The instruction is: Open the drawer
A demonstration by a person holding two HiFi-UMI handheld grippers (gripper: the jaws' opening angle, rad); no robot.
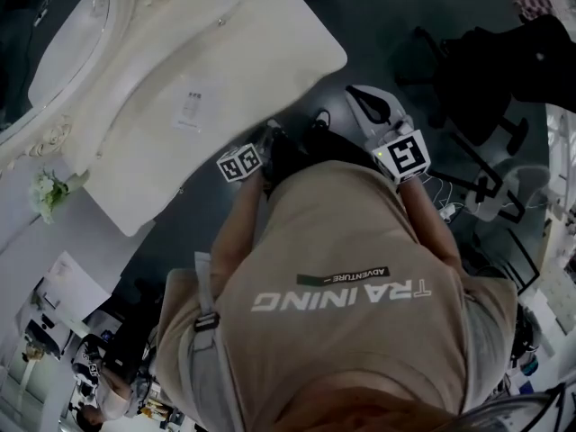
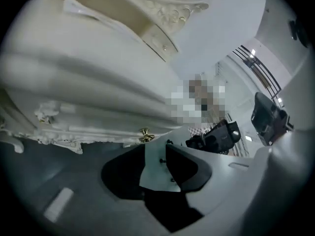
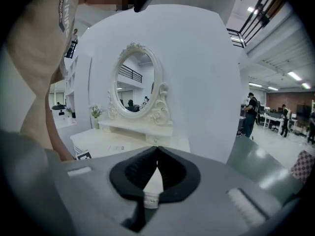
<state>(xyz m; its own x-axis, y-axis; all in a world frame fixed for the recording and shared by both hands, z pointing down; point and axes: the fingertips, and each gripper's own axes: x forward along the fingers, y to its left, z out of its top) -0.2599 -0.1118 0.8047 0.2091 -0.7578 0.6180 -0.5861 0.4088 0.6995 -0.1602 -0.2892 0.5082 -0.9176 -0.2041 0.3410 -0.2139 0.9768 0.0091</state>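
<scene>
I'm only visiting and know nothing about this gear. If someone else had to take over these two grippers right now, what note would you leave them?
Left gripper: open and empty, aimed at the gold knob, which sits just beyond its jaw tips, not between them.
Right gripper: shut and empty, held off the dressing table, facing its mirror.
Drawer: looks closed.
Done: the approach only.
Left to do: probably close the left jaws on the knob, then pull the drawer out.

head view looks down on the dressing table (image 1: 180,61), left gripper view close below its front, right gripper view farther back.
</scene>
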